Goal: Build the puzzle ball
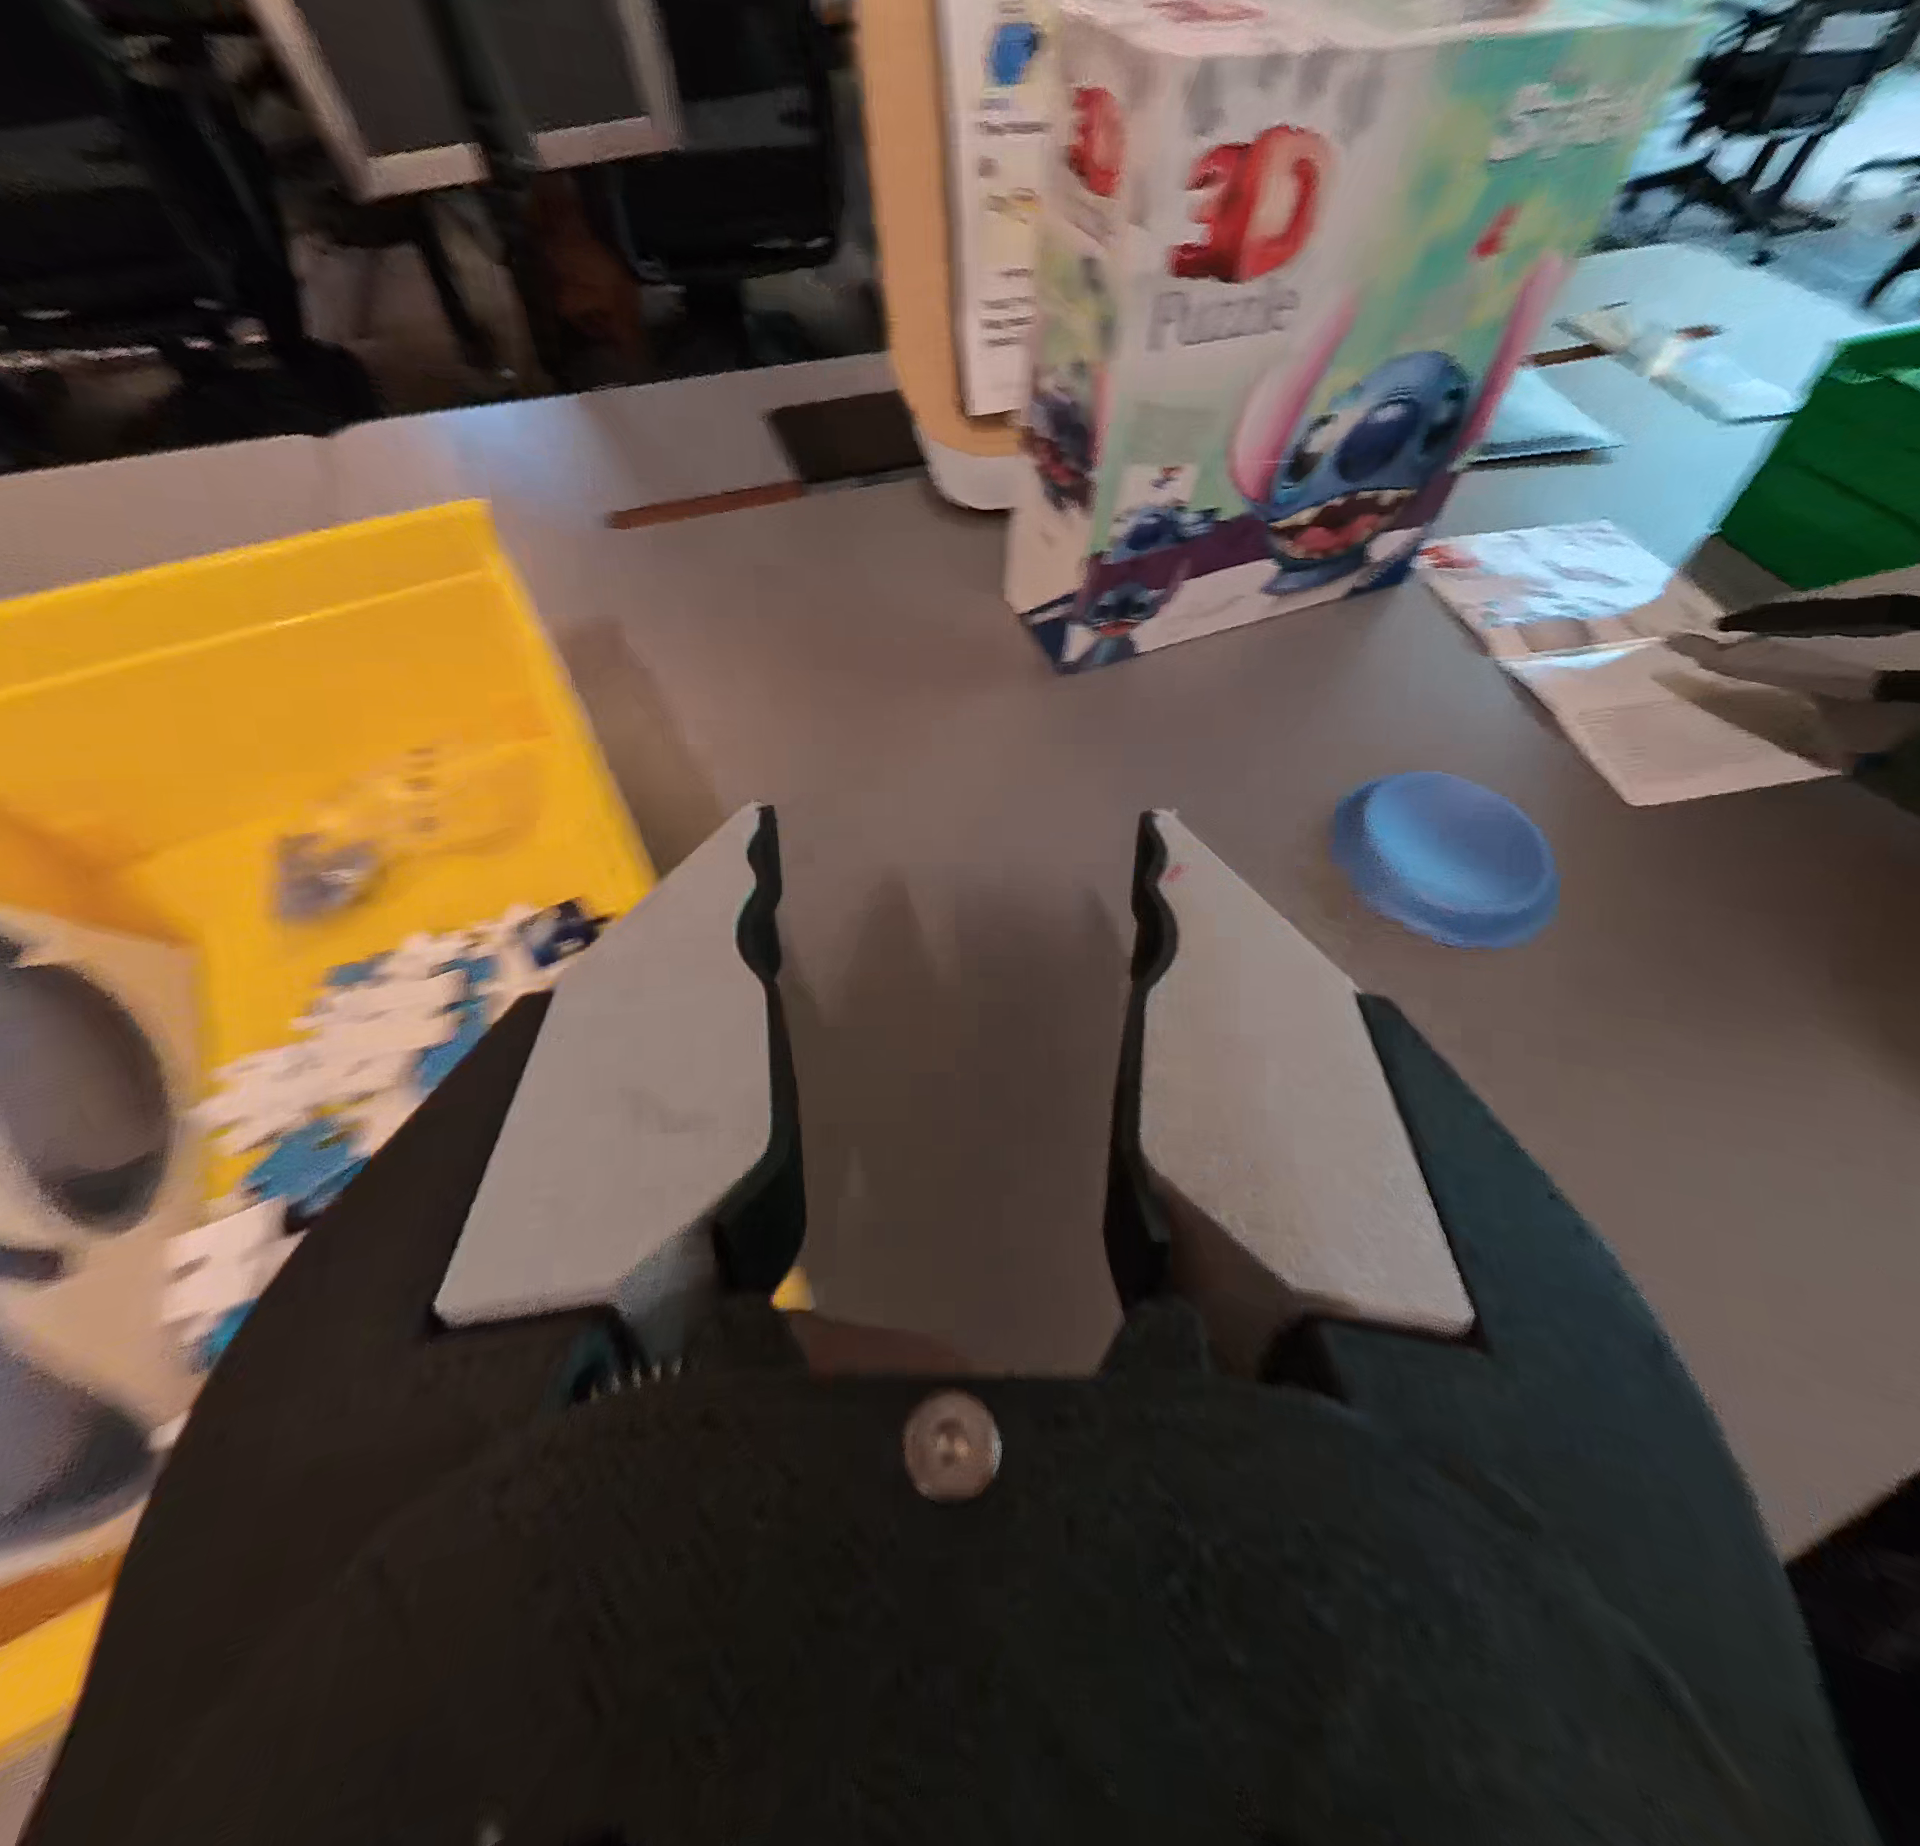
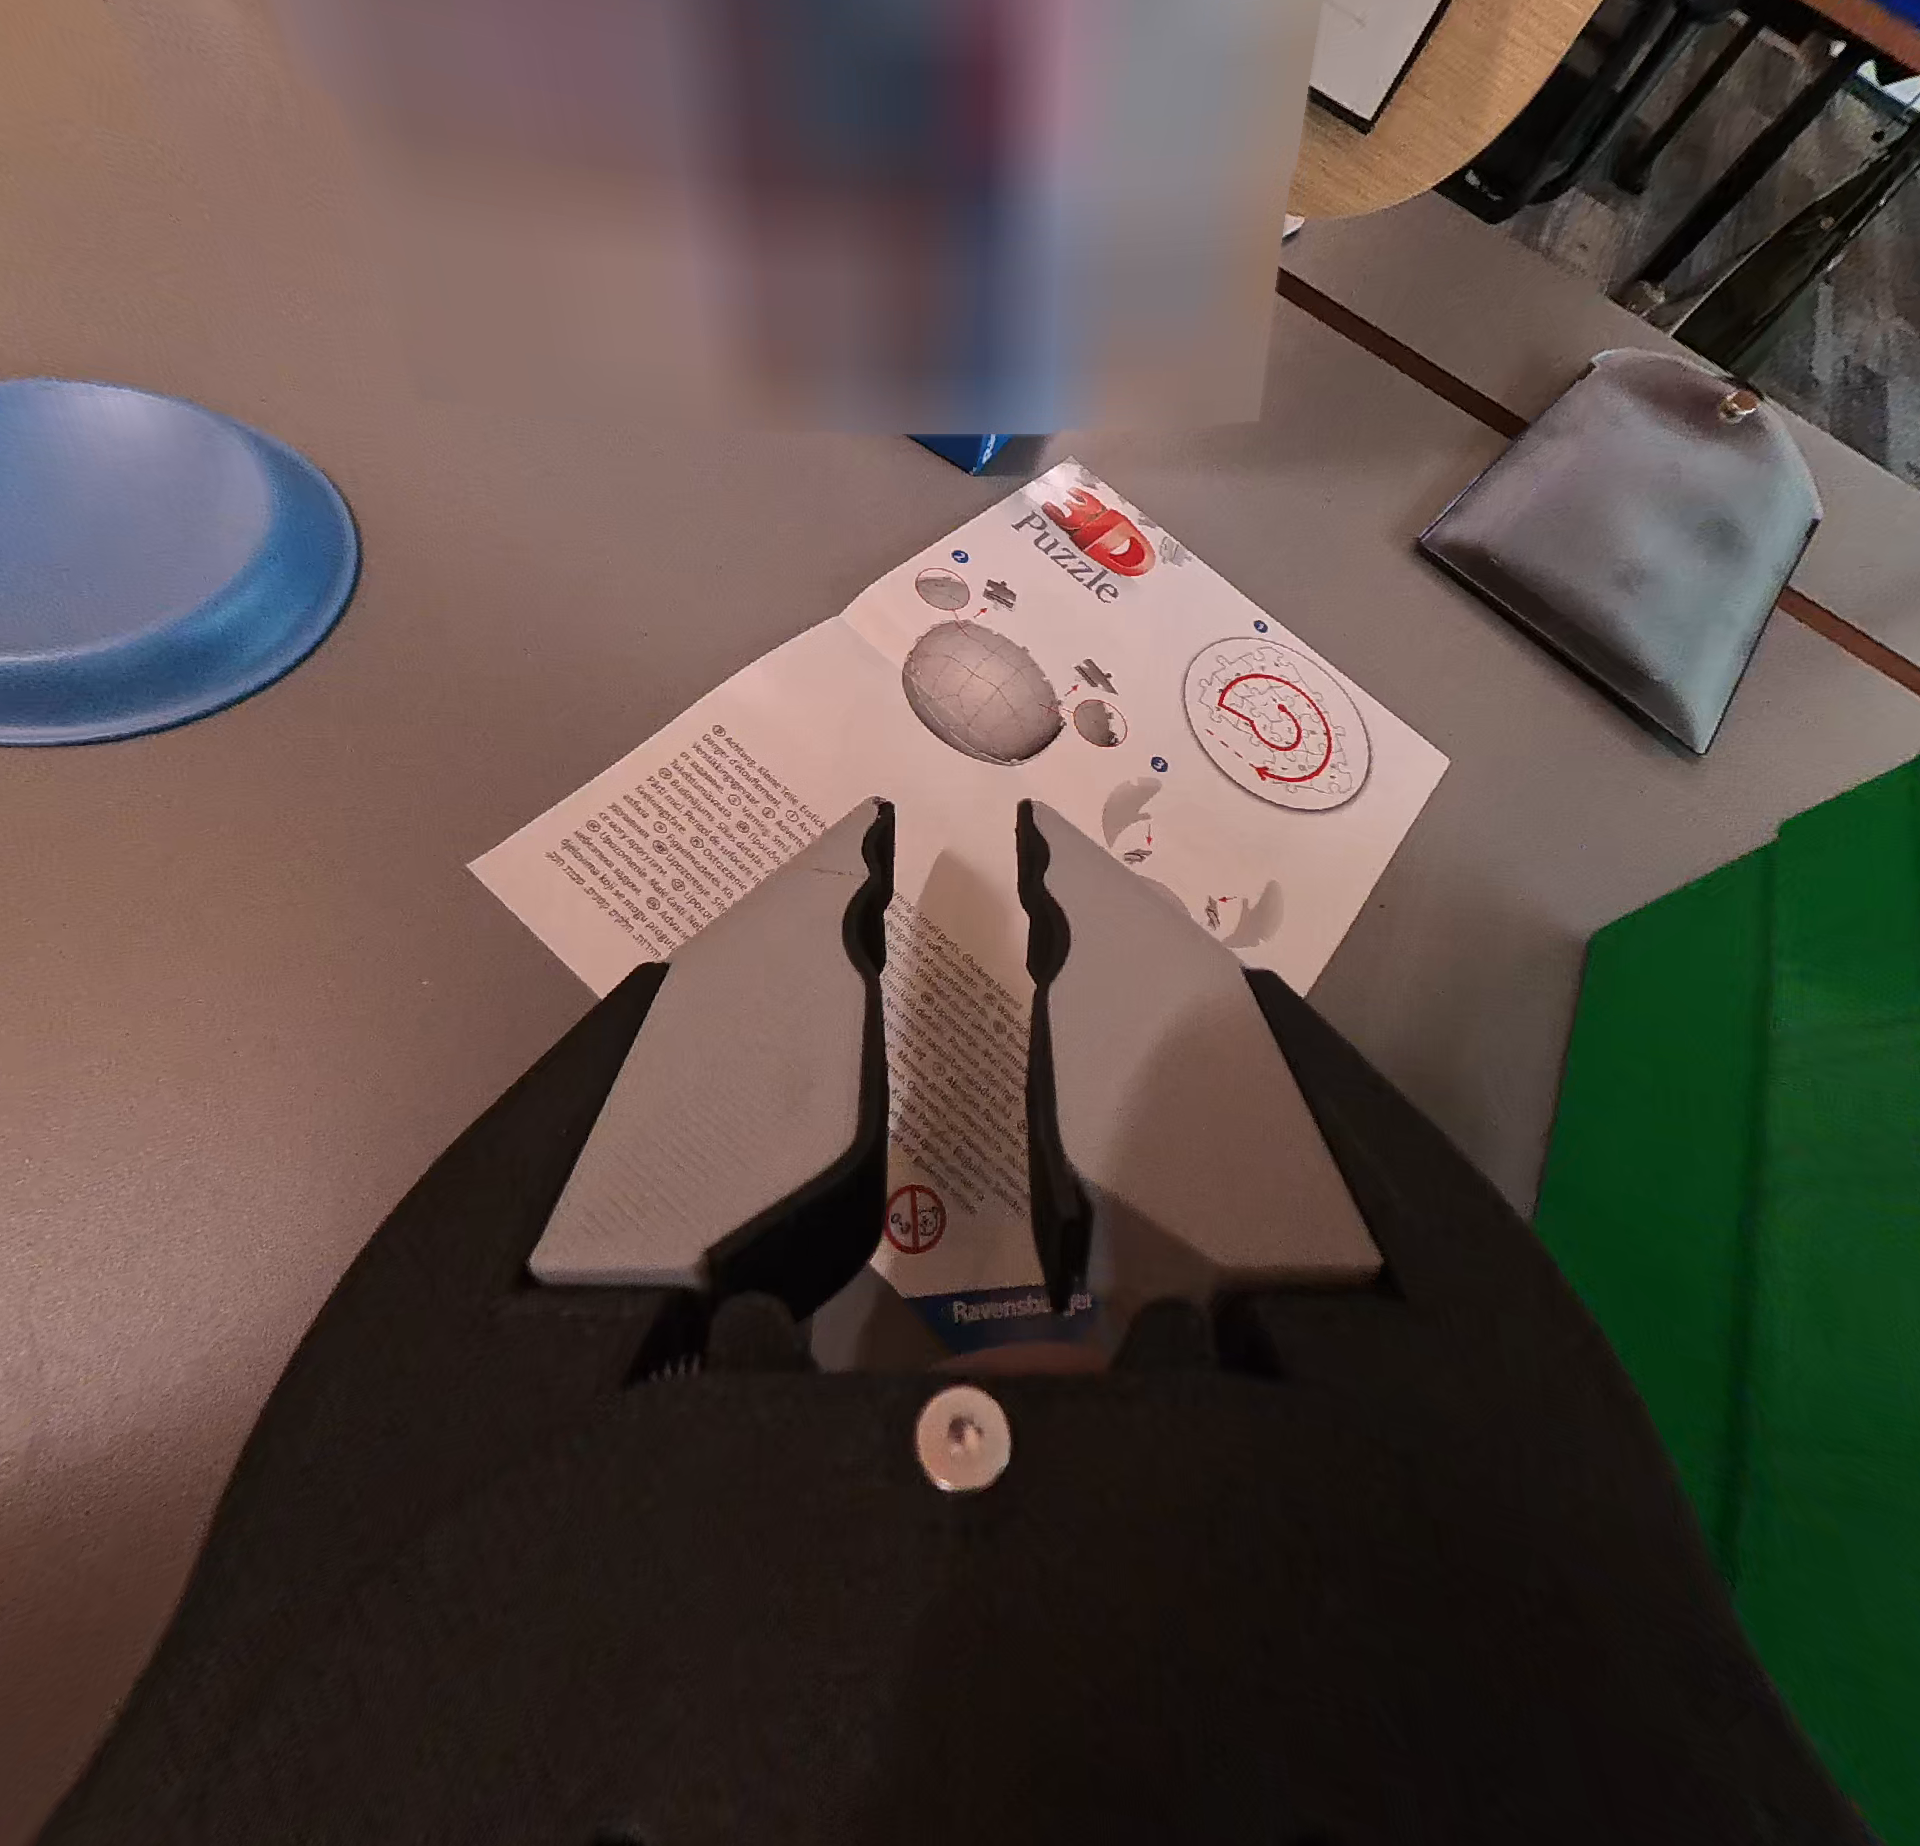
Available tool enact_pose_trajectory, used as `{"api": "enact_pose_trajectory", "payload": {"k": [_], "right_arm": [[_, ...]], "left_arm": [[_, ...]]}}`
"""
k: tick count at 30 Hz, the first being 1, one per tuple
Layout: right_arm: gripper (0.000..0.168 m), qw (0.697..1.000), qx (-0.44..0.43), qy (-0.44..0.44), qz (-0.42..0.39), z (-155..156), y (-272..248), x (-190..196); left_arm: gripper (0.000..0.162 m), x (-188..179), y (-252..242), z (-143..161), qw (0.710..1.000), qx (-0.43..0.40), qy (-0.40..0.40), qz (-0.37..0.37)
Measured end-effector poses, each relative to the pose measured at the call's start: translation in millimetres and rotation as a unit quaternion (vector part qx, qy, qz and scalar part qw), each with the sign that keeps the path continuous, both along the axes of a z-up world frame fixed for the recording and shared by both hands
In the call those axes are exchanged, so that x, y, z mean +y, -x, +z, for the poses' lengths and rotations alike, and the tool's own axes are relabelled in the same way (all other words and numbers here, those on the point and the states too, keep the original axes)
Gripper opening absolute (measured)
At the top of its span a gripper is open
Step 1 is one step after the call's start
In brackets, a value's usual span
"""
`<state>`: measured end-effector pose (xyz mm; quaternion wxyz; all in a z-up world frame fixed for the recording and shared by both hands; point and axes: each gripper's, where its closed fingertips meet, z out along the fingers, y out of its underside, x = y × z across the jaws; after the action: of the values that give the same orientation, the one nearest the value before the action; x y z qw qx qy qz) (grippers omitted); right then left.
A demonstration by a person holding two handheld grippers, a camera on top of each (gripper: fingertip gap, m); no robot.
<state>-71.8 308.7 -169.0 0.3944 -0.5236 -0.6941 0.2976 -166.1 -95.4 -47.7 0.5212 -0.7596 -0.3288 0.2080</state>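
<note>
My left gripper (image 1: pixel 956 820) is open and empty above the grey table. To its left stands a yellow bin (image 1: pixel 260 716) with several blue and white puzzle pieces (image 1: pixel 405 1007) and a partly built puzzle ball (image 1: pixel 73 1173) at the frame's left edge. A blue round stand (image 1: pixel 1449 871) lies on the table to the right of the left gripper; it also shows in the right wrist view (image 2: pixel 145 560). My right gripper (image 2: pixel 951 809) is open and empty, hovering over a folded instruction sheet (image 2: pixel 1039 695). The right gripper shows at the right edge of the left wrist view (image 1: pixel 1829 653).
The puzzle box (image 1: pixel 1299 342) stands upright at the back of the table. A green bin (image 2: pixel 1766 1173) sits at the right, also in the left wrist view (image 1: pixel 1839 456). A dark grey pouch (image 2: pixel 1631 539) lies at the table's far right edge. Chairs and desks stand beyond. My hands' fingertips stand some 45 centimeters from each other. The dark grey pouch (image 2: pixel 1631 539) lies around 30 centimeters away from my right fingertips.
</note>
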Motion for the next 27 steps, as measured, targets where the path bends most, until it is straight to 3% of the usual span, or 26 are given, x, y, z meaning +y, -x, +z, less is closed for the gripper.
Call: {"api": "enact_pose_trajectory", "payload": {"k": [1,5,7,14,15,17,22,27], "right_arm": [[0.020,1.000,0.000,0.000,0.002,0.2,-0.1,-1.1],[0.020,1.000,0.001,0.001,0.006,0.5,-0.4,-3.6],[0.020,1.000,0.002,0.001,0.007,1.1,-0.6,-4.5],[0.020,1.000,-0.002,0.000,0.010,-0.5,-0.6,-5.8],[0.020,1.000,-0.003,0.000,0.011,-0.8,-0.6,-5.9],[0.020,1.000,-0.004,0.000,0.011,-1.2,-0.5,-6.2],[0.020,1.000,-0.006,-0.002,0.014,-2.0,-0.2,-7.1],[0.020,1.000,-0.005,0.001,0.009,-1.9,-0.1,-5.0]], "left_arm": [[0.067,-21.0,10.5,0.2,1.000,-0.002,0.021,0.023],[0.077,-105.2,51.9,-34.8,0.983,-0.106,0.117,0.094],[0.077,-130.3,61.8,-61.5,0.968,-0.179,0.148,0.096],[0.077,-146.0,74.1,-137.9,0.904,-0.314,0.284,0.062],[0.087,-141.5,72.1,-145.2,0.894,-0.334,0.295,0.044],[0.098,-138.6,79.9,-149.9,0.884,-0.332,0.328,0.034],[0.095,-136.5,105.2,-154.2,0.866,-0.336,0.370,0.032],[0.054,-142.8,158.4,-136.2,0.892,-0.229,0.371,0.116]]}}
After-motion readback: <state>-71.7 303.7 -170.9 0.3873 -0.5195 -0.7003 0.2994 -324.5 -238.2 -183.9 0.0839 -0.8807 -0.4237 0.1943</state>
